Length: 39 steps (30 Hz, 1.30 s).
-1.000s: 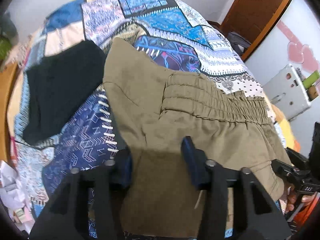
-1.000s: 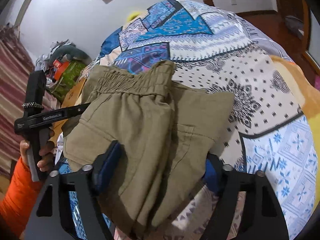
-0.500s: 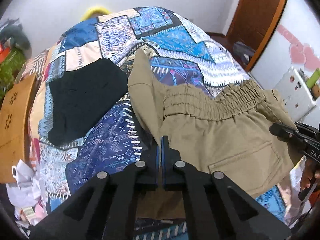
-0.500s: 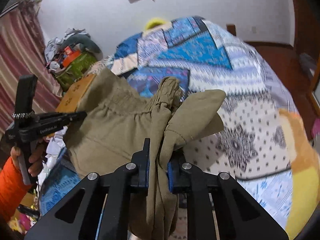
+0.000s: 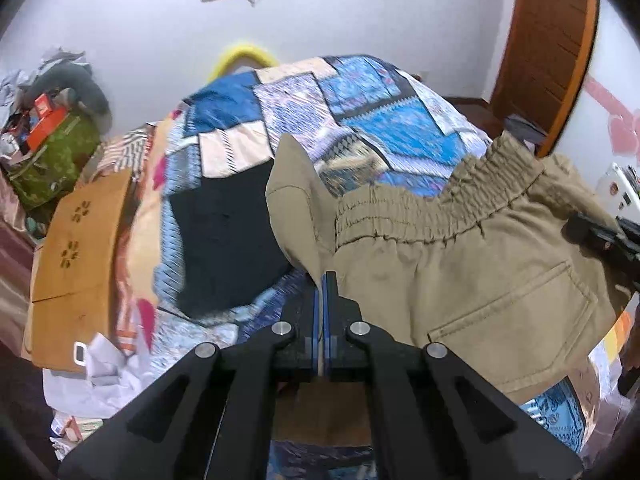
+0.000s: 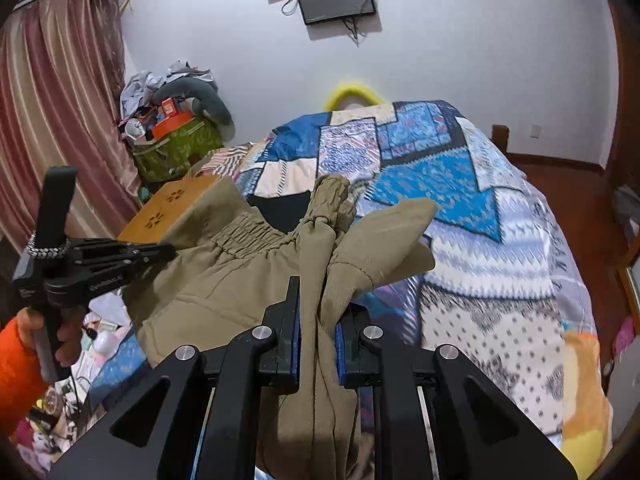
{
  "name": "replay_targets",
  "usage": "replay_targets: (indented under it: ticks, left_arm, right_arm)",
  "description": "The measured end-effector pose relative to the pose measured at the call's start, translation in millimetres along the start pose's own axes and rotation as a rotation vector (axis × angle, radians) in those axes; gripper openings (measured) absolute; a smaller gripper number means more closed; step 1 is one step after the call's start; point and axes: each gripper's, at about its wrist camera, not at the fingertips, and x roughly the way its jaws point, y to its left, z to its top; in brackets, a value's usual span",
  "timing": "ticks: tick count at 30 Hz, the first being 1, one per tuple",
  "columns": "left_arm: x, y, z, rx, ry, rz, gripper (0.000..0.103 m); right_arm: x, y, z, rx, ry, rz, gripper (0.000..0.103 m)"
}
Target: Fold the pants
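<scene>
Olive khaki pants (image 5: 480, 272) with an elastic waistband hang lifted above the patchwork bed, held between both grippers. My left gripper (image 5: 323, 280) is shut on the pants' left edge. My right gripper (image 6: 317, 308) is shut on a bunched fold of the pants (image 6: 240, 280), which drapes down between its fingers. The left gripper also shows in the right wrist view (image 6: 160, 252), clamped on the fabric at the left. The right gripper shows at the right edge of the left wrist view (image 5: 576, 226).
A patchwork bedspread (image 6: 460, 184) covers the bed. A folded black garment (image 5: 228, 232) lies on it beyond the pants. A wooden stool (image 5: 76, 264) and a cluttered pile with a green bag (image 6: 176, 148) stand to the left. A door (image 5: 552, 48) is at the right.
Both grippers closed on the pants and lifted them off the bed. The views have risen and tilted up, showing more of the wall.
</scene>
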Motion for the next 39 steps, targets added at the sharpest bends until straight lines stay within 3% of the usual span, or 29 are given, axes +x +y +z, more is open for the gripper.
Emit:
replay_targets:
  ticks: [6, 13, 24, 27, 32, 33, 36, 39]
  left_arm:
    - [-2, 43, 28, -0.046, -0.053, 0.032, 0.001]
    - [15, 86, 56, -0.057, -0.117, 0.118, 0.0]
    - [107, 149, 62, -0.124, -0.097, 0.228, 0.0]
    - [140, 163, 51, -0.151, -0.057, 0.243, 0.0]
    - [196, 181, 18, -0.161, 0.073, 0.256, 0.0]
    - [205, 186, 10, -0.165, 0.104, 0.268, 0.001]
    - [219, 203, -6, -0.209, 0.182, 0.235, 0.006]
    - [204, 211, -15, -0.272, 0.192, 0.176, 0.008]
  right_arm:
    - [39, 16, 31, -0.033, -0.008, 0.009, 0.012]
    - [93, 36, 68, -0.06, -0.016, 0.03, 0.012]
    - [187, 62, 100, -0.224, 0.01, -0.002, 0.012]
    - [222, 57, 93, -0.242, 0.082, -0.016, 0.014]
    - [267, 40, 63, -0.214, 0.269, -0.076, 0.019]
    - [266, 37, 58, -0.216, 0.266, -0.093, 0.026]
    - [255, 29, 59, -0.177, 0.284, -0.082, 0.029]
    - [234, 28, 61, -0.146, 0.291, -0.087, 0.033]
